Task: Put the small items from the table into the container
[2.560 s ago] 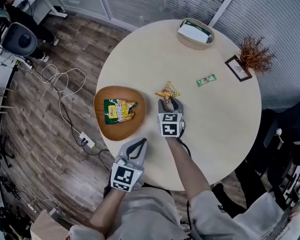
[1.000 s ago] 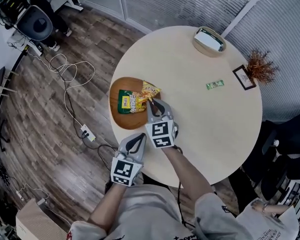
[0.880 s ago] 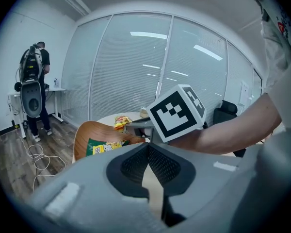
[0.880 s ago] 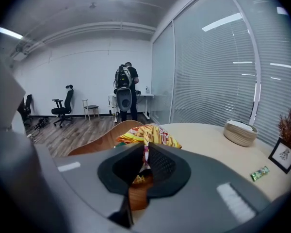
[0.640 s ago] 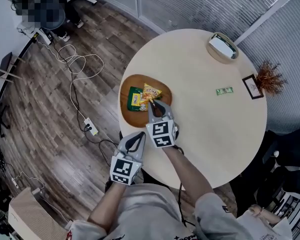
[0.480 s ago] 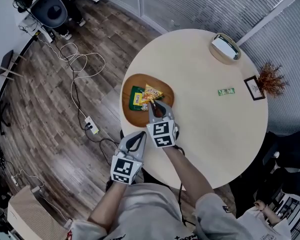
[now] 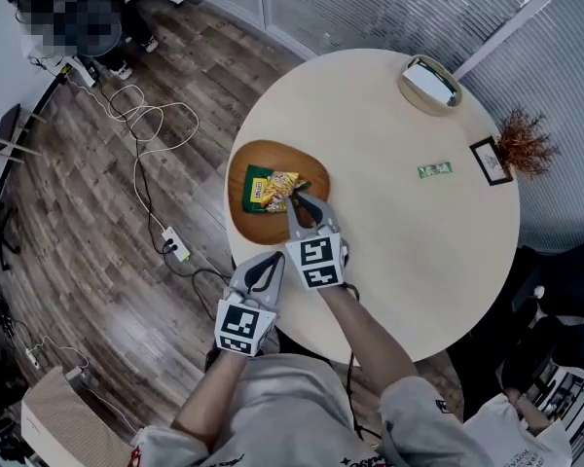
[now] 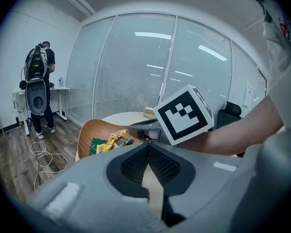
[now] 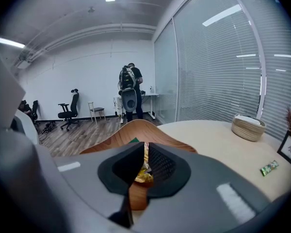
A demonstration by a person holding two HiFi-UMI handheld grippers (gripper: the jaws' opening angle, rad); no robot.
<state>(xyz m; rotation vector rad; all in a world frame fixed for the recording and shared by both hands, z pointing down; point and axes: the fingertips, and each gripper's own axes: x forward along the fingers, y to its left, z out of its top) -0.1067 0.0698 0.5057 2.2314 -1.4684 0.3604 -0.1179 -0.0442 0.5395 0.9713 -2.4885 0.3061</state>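
Note:
A wooden bowl (image 7: 241, 224) sits at the table's left edge with a green snack packet (image 7: 256, 189) lying in it. My right gripper (image 7: 298, 200) reaches over the bowl's right rim, shut on a yellow snack packet (image 7: 281, 184) that hangs over the bowl's inside beside the green one. In the right gripper view the yellow packet (image 9: 143, 175) is pinched between the pads, above the bowl (image 9: 136, 130). My left gripper (image 7: 270, 262) hovers shut and empty off the table's near edge; in its own view (image 8: 148, 147) the pads meet. A green candy bar (image 7: 434, 170) lies far right.
A woven basket (image 7: 427, 82) stands at the table's far edge. A small picture frame (image 7: 492, 160) and a dried plant (image 7: 526, 144) are at the right edge. Cables and a power strip (image 7: 175, 250) lie on the wooden floor to the left. A person stands in the back of the room.
My right gripper lifted the yellow packet off the table's middle and carried it left over the bowl, beside the green packet. The left gripper stayed where it was.

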